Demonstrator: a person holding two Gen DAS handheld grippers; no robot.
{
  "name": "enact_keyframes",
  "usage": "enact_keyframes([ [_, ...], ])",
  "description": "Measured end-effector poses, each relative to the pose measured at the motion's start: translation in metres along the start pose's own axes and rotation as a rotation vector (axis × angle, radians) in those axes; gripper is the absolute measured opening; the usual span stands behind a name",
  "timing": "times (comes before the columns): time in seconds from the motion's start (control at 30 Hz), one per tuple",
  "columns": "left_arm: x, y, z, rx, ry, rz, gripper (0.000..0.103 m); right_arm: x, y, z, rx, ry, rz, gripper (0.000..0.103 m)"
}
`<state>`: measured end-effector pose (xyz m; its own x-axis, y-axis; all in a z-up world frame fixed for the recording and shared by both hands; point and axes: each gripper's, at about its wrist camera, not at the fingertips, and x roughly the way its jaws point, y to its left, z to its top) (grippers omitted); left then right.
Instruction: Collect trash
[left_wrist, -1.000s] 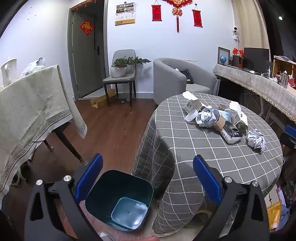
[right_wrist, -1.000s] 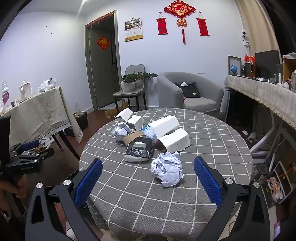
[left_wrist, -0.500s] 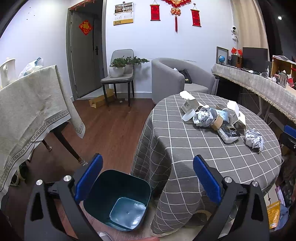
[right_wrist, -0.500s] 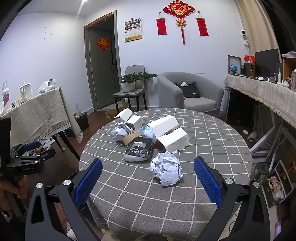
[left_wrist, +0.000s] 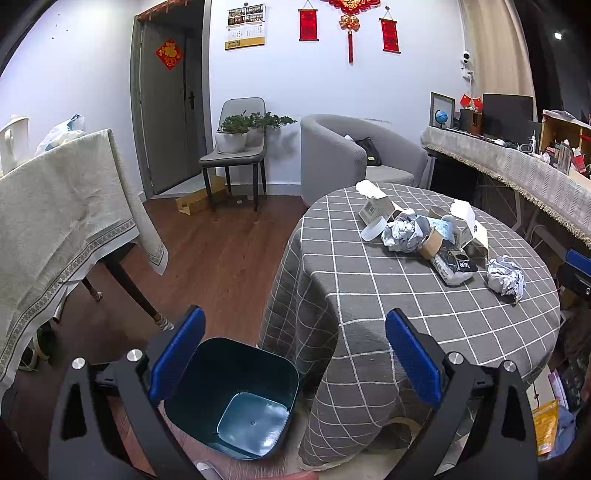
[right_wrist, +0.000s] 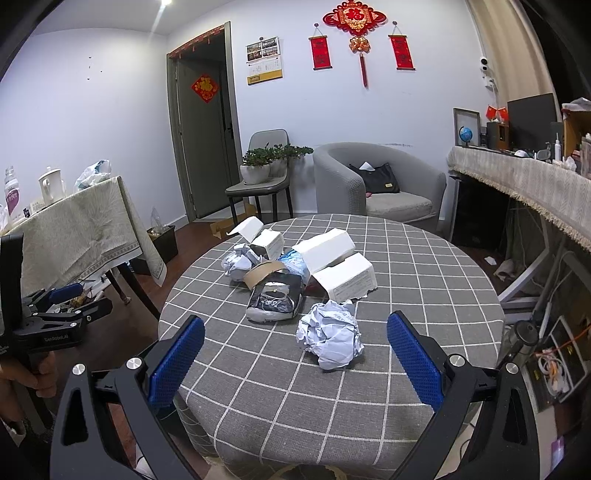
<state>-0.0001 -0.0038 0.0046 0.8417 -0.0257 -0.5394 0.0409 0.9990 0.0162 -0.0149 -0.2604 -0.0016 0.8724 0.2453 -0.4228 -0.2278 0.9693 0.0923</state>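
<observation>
left hand-held gripper (left_wrist: 295, 363): released, holding nothing, above the teal bin (left_wrist: 236, 398) on the floor beside the surface (right_wrist: 424, 288) | right hand-held gripper (right_wrist: 295, 360): released, just short of the crumpled paper ball (right_wrist: 330, 339) | remaining trash pile (right_wrist: 295, 266): on the surface behind that ball

Pale walls, wood floor (left_wrist: 221, 258), grey door (right_wrist: 203, 147), grey armchair (right_wrist: 369, 184), chair (left_wrist: 236, 147) holding 2 potted plants.
</observation>
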Motion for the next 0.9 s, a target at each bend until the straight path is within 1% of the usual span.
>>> enact_keyframes([
  [0.9, 0.0001, 0.0002, 0.0004, -0.001, 0.000, -0.001, 0.099, -0.0003, -0.0021, -0.0002, 0.005, 0.000, 0.001, 0.100],
])
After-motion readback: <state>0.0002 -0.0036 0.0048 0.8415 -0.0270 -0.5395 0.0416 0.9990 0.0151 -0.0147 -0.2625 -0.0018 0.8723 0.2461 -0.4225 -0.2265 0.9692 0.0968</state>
